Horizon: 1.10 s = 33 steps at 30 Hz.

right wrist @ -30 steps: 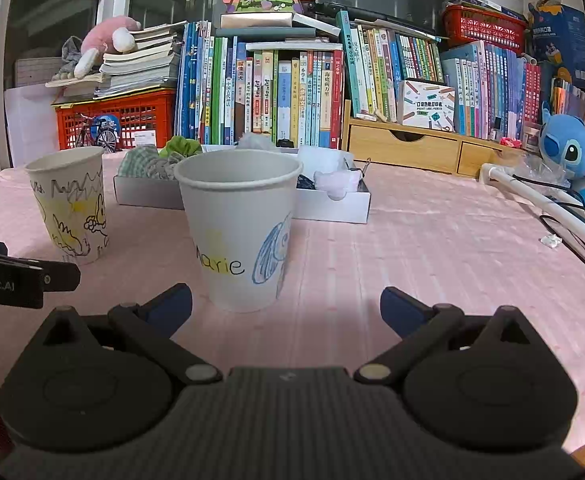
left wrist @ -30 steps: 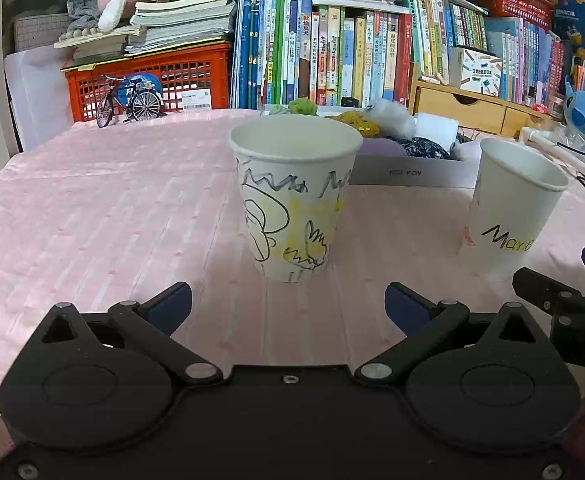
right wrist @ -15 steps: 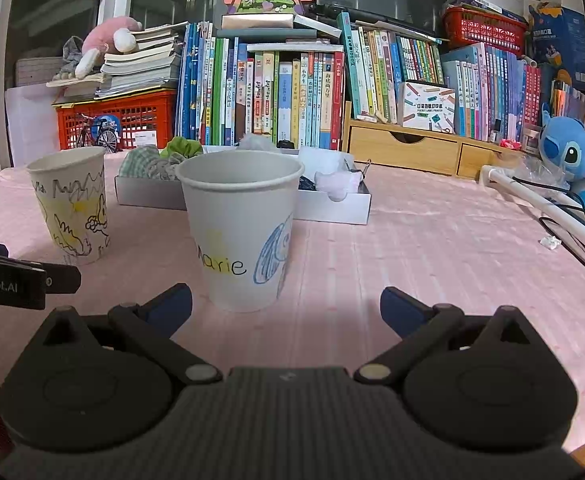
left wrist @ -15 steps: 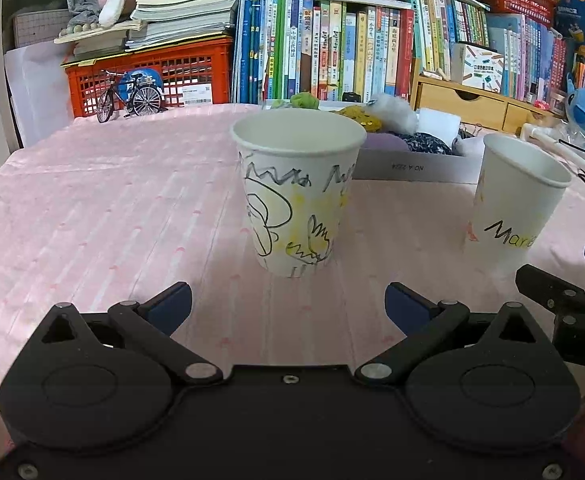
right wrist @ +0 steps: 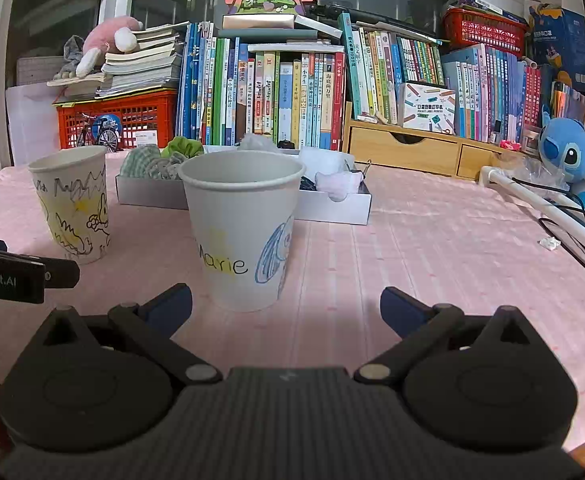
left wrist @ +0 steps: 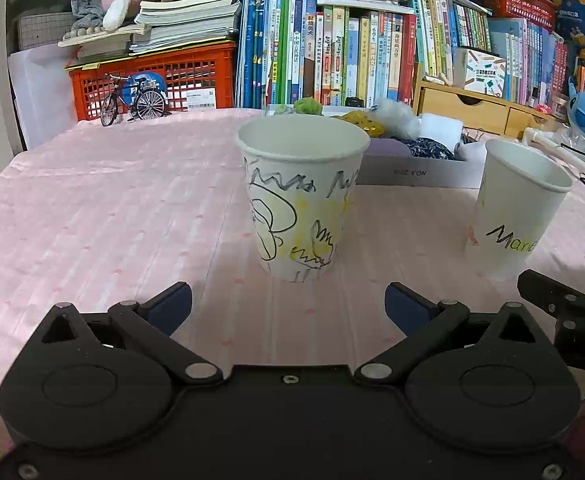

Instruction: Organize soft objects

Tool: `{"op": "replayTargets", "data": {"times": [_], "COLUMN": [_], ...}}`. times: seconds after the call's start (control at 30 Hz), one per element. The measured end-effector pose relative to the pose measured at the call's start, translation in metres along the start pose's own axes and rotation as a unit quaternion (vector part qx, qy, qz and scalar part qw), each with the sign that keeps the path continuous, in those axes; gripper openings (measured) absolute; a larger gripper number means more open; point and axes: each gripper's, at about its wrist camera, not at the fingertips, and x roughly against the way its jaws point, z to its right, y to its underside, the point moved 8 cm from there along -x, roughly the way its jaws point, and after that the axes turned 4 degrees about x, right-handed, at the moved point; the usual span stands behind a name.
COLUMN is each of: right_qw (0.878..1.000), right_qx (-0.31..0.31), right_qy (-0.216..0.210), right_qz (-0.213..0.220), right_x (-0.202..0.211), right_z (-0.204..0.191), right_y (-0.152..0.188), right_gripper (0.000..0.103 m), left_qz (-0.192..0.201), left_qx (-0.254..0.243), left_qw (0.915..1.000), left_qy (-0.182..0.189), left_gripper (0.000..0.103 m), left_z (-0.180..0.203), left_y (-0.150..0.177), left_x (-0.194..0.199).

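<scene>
Two paper cups stand on the pink tablecloth. The cup with black and yellow scribbles (left wrist: 302, 196) (right wrist: 72, 200) is straight ahead of my left gripper (left wrist: 288, 304), which is open and empty. The cup marked "Marie" (right wrist: 242, 228) (left wrist: 516, 208) stands just ahead of my right gripper (right wrist: 286, 304), also open and empty. Behind the cups lies a shallow white box (right wrist: 332, 206) (left wrist: 416, 170) with several small soft items: green, checked, white, pink and dark pieces.
Books (right wrist: 284, 96), a red crate (right wrist: 120, 120), a toy bicycle (left wrist: 132, 98) and a wooden drawer unit (right wrist: 408, 152) line the table's back. A blue plush (right wrist: 568, 152), white tube (right wrist: 532, 200) and cables lie at the right. The left gripper shows at the right view's left edge (right wrist: 12, 276).
The left wrist view has tilted down slightly, so the cups sit a little lower in it. The right gripper and the objects have not moved.
</scene>
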Motion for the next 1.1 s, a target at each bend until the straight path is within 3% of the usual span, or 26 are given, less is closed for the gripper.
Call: {"op": "replayTargets", "data": {"times": [1.1], "right_qw": [1.0], "right_qx": [-0.001], "right_qy": [-0.001], "right_qz": [-0.001], "right_x": [0.0003], "right_z": [0.0012], "right_y": [0.001], "right_gripper": [0.103], "left_qz": [-0.009], "left_qx": [0.007], "left_qw": [0.9999], "left_qy": [-0.012], "left_gripper": [0.103], "left_z": [-0.0074], "left_y": [0.0003], "left_x": [-0.0049]}}
